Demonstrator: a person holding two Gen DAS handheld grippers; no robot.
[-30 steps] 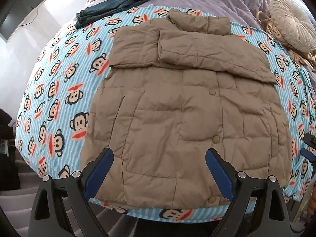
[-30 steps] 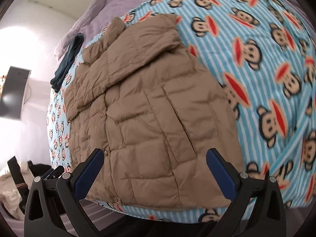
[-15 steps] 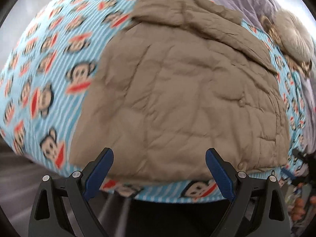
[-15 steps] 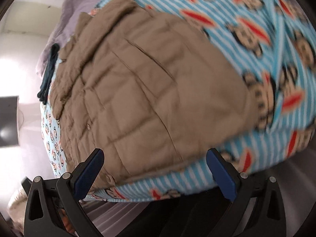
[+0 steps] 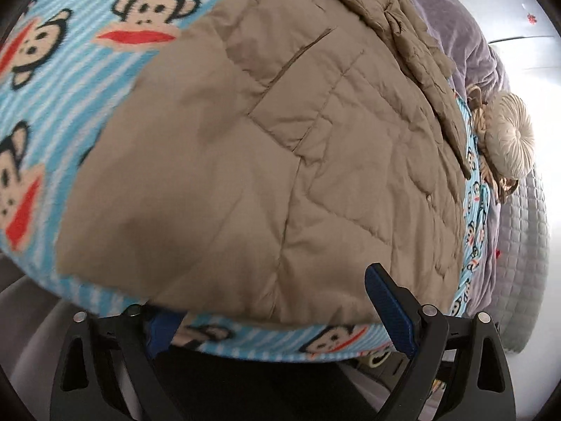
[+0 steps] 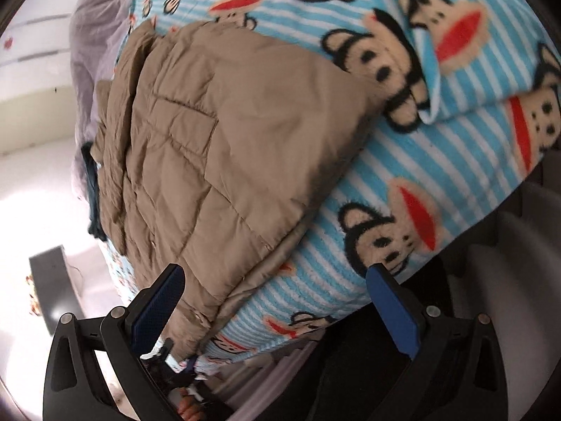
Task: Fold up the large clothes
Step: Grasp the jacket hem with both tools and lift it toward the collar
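A tan quilted jacket (image 5: 280, 147) lies flat on a blue striped monkey-print blanket (image 5: 70, 56), its sleeves folded across the chest at the far end. My left gripper (image 5: 277, 310) is open at the jacket's near hem by the left corner; the hem hides its left finger tip. In the right wrist view the jacket (image 6: 217, 147) shows its right hem corner, and my right gripper (image 6: 280, 301) stands open astride that corner at the blanket's edge (image 6: 403, 182). Neither gripper holds cloth.
A round cream cushion (image 5: 508, 140) and a purple quilt (image 5: 470, 35) lie beyond the jacket. A dark teal garment (image 6: 93, 189) lies at the jacket's far side. A dark monitor (image 6: 52, 280) stands off the bed. The bed's edge drops just below both grippers.
Both grippers have dropped and moved in close to the jacket's near hem, left toward the left corner, right toward the right corner. Both stay open. The jacket has not moved.
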